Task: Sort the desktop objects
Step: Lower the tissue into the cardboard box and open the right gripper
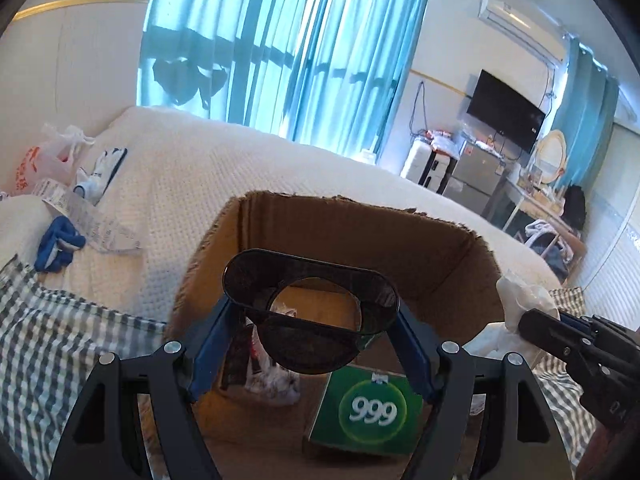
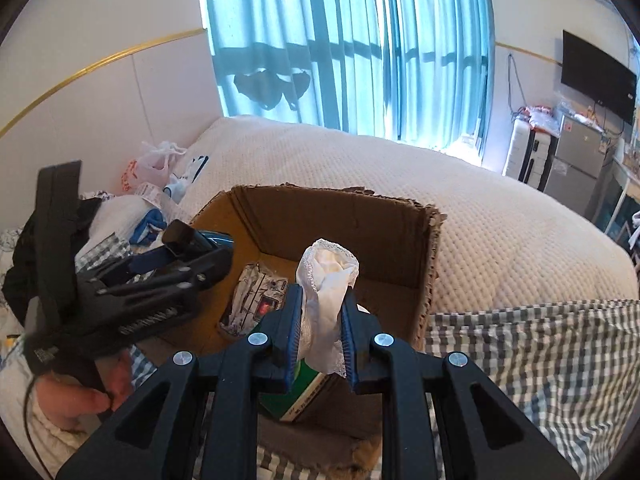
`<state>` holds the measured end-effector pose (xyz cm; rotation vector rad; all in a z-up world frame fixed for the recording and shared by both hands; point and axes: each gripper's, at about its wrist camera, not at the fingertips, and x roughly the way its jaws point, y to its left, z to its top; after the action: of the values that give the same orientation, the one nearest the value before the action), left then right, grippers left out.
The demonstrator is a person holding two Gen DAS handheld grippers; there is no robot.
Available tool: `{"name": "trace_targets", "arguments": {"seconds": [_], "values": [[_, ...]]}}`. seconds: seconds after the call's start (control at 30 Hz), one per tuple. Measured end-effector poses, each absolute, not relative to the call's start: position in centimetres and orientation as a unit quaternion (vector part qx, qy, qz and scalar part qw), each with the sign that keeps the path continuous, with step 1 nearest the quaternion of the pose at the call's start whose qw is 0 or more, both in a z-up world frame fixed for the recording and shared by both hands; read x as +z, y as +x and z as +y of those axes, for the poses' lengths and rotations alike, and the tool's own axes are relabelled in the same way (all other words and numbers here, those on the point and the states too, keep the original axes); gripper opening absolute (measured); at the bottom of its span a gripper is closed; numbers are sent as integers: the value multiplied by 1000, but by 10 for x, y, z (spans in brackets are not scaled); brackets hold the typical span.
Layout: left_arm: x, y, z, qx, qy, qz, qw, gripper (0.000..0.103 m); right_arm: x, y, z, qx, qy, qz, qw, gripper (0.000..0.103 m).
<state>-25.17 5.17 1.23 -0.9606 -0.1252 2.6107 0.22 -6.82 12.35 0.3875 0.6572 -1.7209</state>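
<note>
My left gripper (image 1: 310,320) is clamped across a black oval tray (image 1: 310,300), its blue pads pressing the tray's two ends, jaws wide around it. The tray hangs over the open cardboard box (image 1: 440,248), which sits on the white bedspread (image 1: 248,168). Down in the box lie a green carton (image 1: 368,412) marked 999 and a crumpled printed wrapper (image 2: 256,300). My right gripper (image 2: 322,332) is pinched on a white lace-edged cloth (image 2: 326,280), jaws nearly together, the cloth bunched upright above the box's near side. A checked cloth (image 2: 540,352) lies beside the box. Left of the box, on the bed, sit a blue glove (image 1: 58,246), a paper slip (image 1: 92,220) and a plastic bag (image 1: 44,160).
</note>
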Motion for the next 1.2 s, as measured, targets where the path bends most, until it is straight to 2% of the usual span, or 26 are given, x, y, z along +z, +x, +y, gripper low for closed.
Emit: {"name": "trace_targets", "arguments": {"seconds": [0.1, 0.53, 0.57, 0.63, 0.67, 0.7, 0.73, 0.77, 1.2], "values": [[4, -258, 58, 925, -347, -33, 154, 76, 120, -1, -80, -738, 168, 292, 585, 17], [-15, -270, 65, 912, -372, -41, 167, 77, 115, -20, -99, -750, 192, 268, 574, 19], [-14, -270, 64, 913, -371, -40, 166, 77, 117, -20, -99, -750, 189, 265, 576, 26], [-14, -271, 64, 910, -376, -40, 168, 78, 122, -16, -96, -753, 181, 261, 576, 47], [-13, -271, 64, 909, -377, -42, 171, 83, 125, -15, -93, -757, 177, 256, 574, 61], [-12, -270, 63, 908, -379, -44, 173, 87, 128, -15, -89, -761, 172, 247, 574, 63], [-11, -269, 63, 908, -382, -42, 169, 95, 131, -14, -85, -763, 170, 241, 575, 63], [-8, -266, 62, 908, -383, -40, 164, 98, 134, -14, -83, -763, 171, 238, 576, 63], [60, -190, 27, 921, -355, -26, 157, 101, 169, 31, -8, -763, 154, 253, 574, 64]]}}
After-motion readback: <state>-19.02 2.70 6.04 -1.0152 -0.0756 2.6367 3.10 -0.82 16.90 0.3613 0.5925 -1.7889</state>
